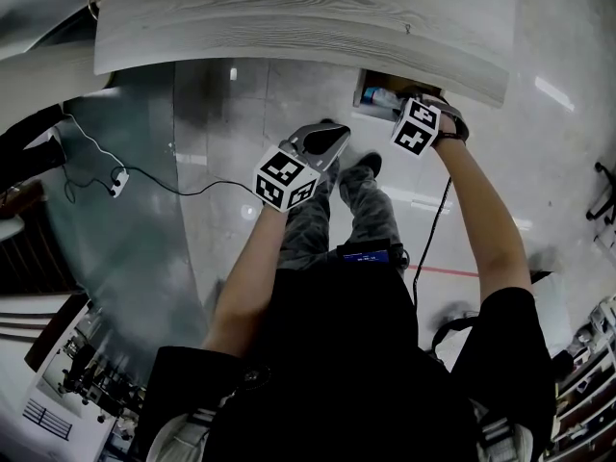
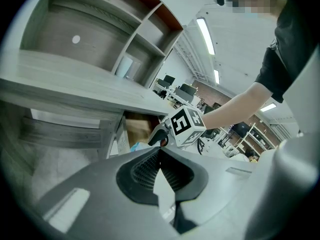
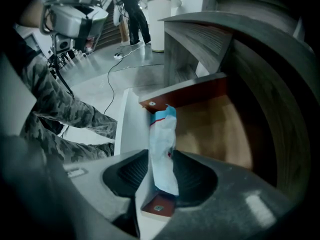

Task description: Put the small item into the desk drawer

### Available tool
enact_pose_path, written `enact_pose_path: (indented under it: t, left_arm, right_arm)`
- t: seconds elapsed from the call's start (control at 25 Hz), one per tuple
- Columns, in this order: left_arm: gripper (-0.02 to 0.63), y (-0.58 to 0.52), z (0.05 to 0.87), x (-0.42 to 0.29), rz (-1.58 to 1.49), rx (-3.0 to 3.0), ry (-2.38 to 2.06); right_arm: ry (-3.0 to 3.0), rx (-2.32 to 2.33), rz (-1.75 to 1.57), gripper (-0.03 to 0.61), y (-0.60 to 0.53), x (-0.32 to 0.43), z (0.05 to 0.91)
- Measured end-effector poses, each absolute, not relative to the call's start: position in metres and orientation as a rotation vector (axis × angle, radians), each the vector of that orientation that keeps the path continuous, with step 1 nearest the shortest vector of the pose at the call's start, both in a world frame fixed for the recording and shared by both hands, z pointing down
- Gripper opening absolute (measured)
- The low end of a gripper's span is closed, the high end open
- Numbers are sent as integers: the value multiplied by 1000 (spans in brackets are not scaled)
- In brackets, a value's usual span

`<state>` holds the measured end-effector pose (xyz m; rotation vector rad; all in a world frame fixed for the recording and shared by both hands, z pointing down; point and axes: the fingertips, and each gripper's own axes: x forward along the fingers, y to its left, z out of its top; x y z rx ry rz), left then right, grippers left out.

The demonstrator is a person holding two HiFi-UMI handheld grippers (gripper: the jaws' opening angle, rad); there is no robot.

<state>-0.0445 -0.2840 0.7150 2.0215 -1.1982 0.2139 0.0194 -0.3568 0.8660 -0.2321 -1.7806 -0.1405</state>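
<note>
Almost there: the right tongs (image 3: 162, 174) clamp the small packet (image 3: 163, 139) over the open drawer (image 3: 190, 91), apparently not yet released, while the left tongs (image 2: 160, 170) hang closed, empty.

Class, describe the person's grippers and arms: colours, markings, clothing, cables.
The left gripper and right gripper are grey with black ribbed pads; each carries a white cube with black square markers. Short black sleeves; a black cable trails from the right.
</note>
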Motion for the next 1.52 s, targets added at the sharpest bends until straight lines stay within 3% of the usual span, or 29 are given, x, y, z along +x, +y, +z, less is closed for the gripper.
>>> enact_pose_path:
  t: [0.56, 0.96, 1.52]
  left_arm:
    - [2, -287, 693, -42, 247, 2068, -1174]
    - [2, -297, 654, -28, 304, 2158, -1140]
    - [2, -303, 607, -18, 355, 2261, -1098]
  right_arm:
    - [-1890, -107, -99, 143, -365, 24, 808]
    - [-2008, -1, -37, 13, -361, 36, 742]
    - [-2246, 240, 177, 3, -362, 52, 641]
